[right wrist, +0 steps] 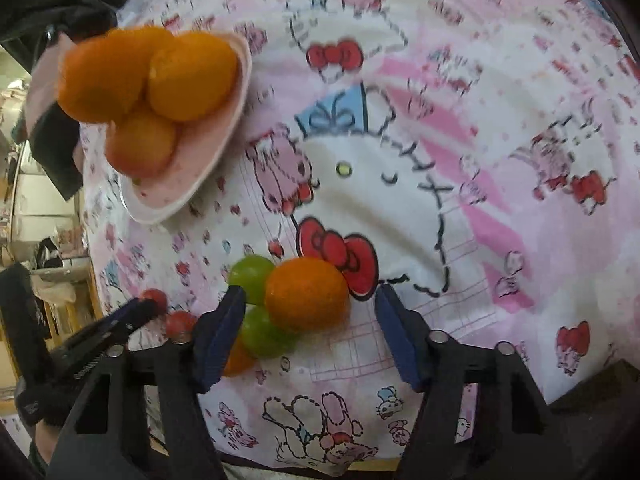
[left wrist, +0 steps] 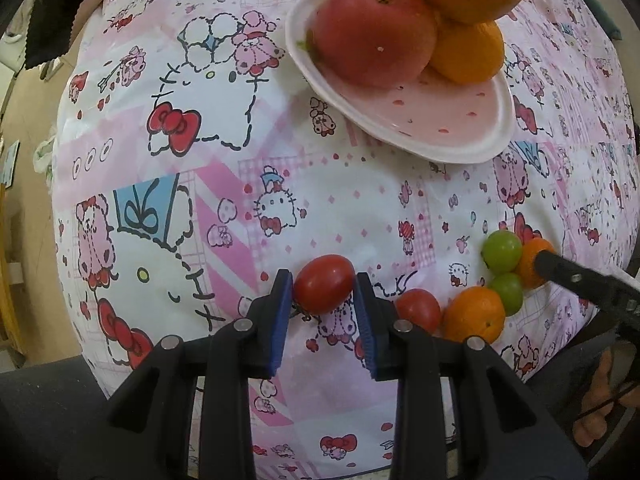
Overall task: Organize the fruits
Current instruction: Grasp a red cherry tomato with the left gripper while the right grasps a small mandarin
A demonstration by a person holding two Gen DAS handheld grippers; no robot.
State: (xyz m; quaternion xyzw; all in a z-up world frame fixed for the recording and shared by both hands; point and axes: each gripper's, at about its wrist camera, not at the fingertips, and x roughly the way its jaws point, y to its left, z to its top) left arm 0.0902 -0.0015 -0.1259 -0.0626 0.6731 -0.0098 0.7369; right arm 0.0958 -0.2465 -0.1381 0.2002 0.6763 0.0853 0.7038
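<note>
In the left wrist view my left gripper (left wrist: 323, 286) is shut on a small red tomato (left wrist: 324, 283), low over the patterned cloth. A second red tomato (left wrist: 418, 309), two small oranges (left wrist: 474, 314) and two green fruits (left wrist: 501, 251) lie to its right. A pink plate (left wrist: 440, 120) at the back holds a red apple (left wrist: 374, 32) and several oranges (left wrist: 466, 54). In the right wrist view my right gripper (right wrist: 310, 312) is open around a small orange (right wrist: 306, 294), with green fruits (right wrist: 252, 278) by its left finger (right wrist: 224, 328). The plate (right wrist: 200, 160) with oranges (right wrist: 188, 76) lies far left.
A pink and white cartoon-print cloth (left wrist: 224, 184) covers the table. The right gripper's finger (left wrist: 576, 280) reaches into the left view beside the fruit cluster. The left gripper (right wrist: 132, 314) shows at the left of the right view. The table edge runs close to both grippers.
</note>
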